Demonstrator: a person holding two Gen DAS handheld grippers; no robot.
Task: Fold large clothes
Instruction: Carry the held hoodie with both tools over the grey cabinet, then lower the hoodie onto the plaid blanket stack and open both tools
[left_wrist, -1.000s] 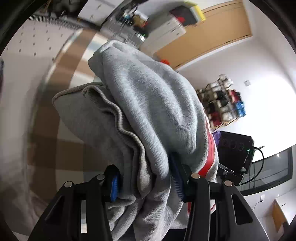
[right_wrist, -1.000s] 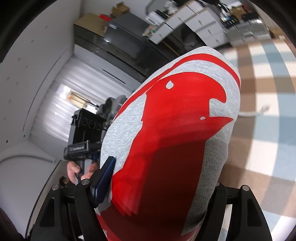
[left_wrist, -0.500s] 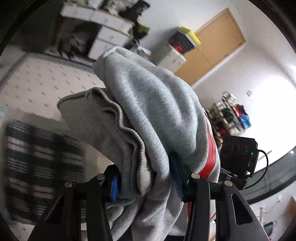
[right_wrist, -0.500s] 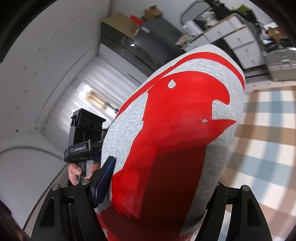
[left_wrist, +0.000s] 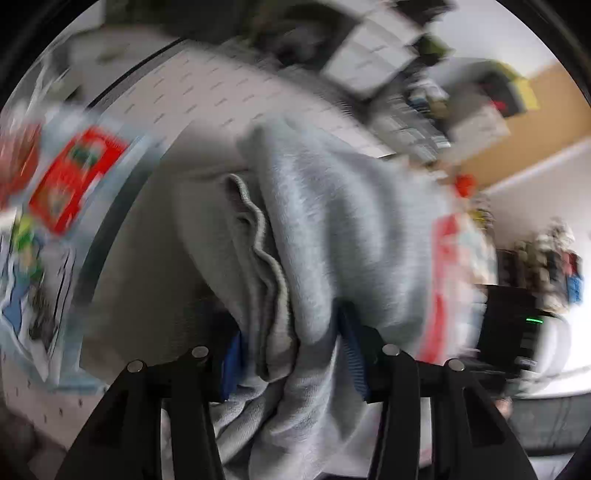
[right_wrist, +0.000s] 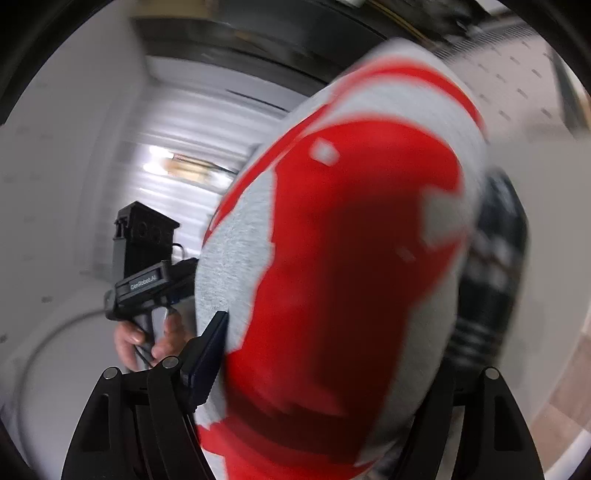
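Observation:
A grey sweatshirt (left_wrist: 332, 229) with a big red print fills both views, bunched and held up in the air. My left gripper (left_wrist: 291, 354) is shut on a thick fold of it, with a ribbed hem edge showing to the left of the fold. My right gripper (right_wrist: 325, 354) is shut on another part, where the red print (right_wrist: 354, 258) faces the camera. The other hand-held gripper (right_wrist: 144, 258) shows to the left in the right wrist view, close beside the cloth. Both views are blurred by motion.
A pale dotted surface (left_wrist: 207, 92) lies behind the sweatshirt in the left wrist view, with colourful printed items (left_wrist: 70, 181) at its left. White drawers (left_wrist: 373, 55) and a wooden door (left_wrist: 532, 122) stand at the back. A dark plaid cloth (right_wrist: 491, 266) shows at the right.
Both grippers have swung with the sweatshirt: the checked floor has left view and the dotted surface and a dark plaid cloth have come in. The grips are unchanged.

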